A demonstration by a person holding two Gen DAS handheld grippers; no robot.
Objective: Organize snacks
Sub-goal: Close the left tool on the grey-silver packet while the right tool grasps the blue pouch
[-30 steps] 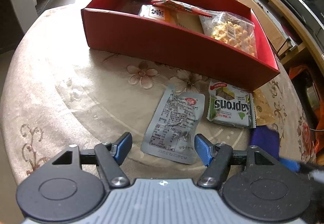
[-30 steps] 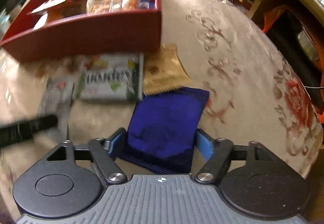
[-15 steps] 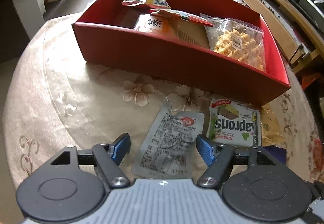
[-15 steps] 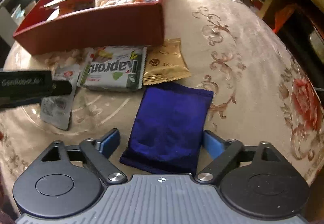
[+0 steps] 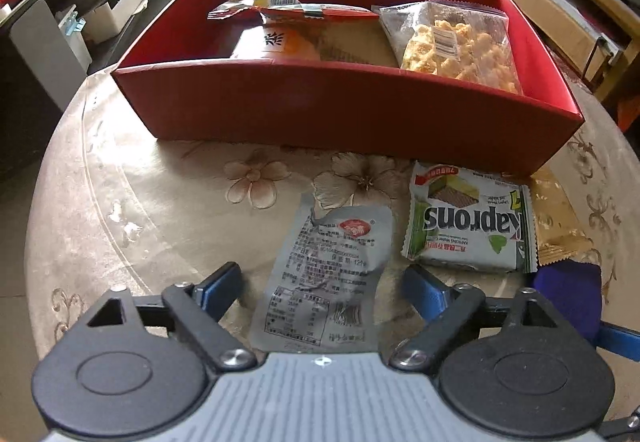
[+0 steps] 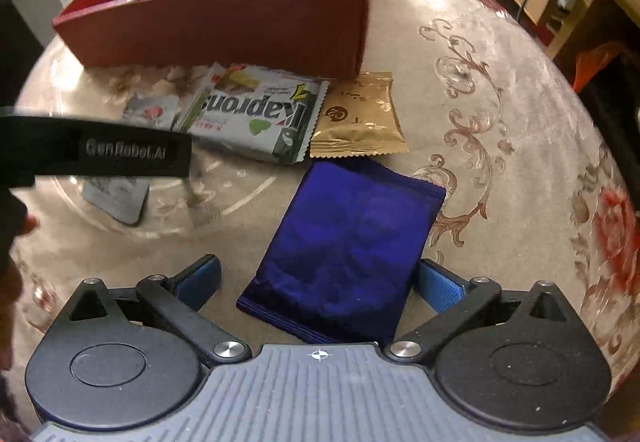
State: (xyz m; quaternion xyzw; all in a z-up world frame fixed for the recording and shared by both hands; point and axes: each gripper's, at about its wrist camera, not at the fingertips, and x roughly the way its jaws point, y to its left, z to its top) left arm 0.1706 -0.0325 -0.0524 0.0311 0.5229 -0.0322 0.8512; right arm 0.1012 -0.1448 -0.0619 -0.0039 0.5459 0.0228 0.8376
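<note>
Since the earlier frame both grippers have drawn back a little, so each packet now lies further forward between the blue fingers. On the left wrist view, the left gripper (image 5: 320,286) is released, its jaws wide apart on both sides of the grey packet (image 5: 328,278), which lies flat on the floral tablecloth (image 5: 160,210) and touches neither finger. On the right wrist view, the right gripper (image 6: 318,274) is also released; the blue packet (image 6: 348,254) lies flat between its jaws, with the right finger just beside the packet's edge and the left finger apart from it.

Behind them, the red box (image 5: 340,114) stands toward the far edge of the tabletop. It holds a clear bag of yellow puffed snacks (image 5: 452,42) at its right end and orange and red packets (image 5: 280,22) near the middle. Just in front of the near wall of the box, the green and white Kaprons wafer pack (image 5: 468,226) lies flat, and the gold sachet (image 6: 356,122) lies beside it on the right, its near edge almost touching the blue packet. The wafer pack is just to the right of the grey packet.
</note>
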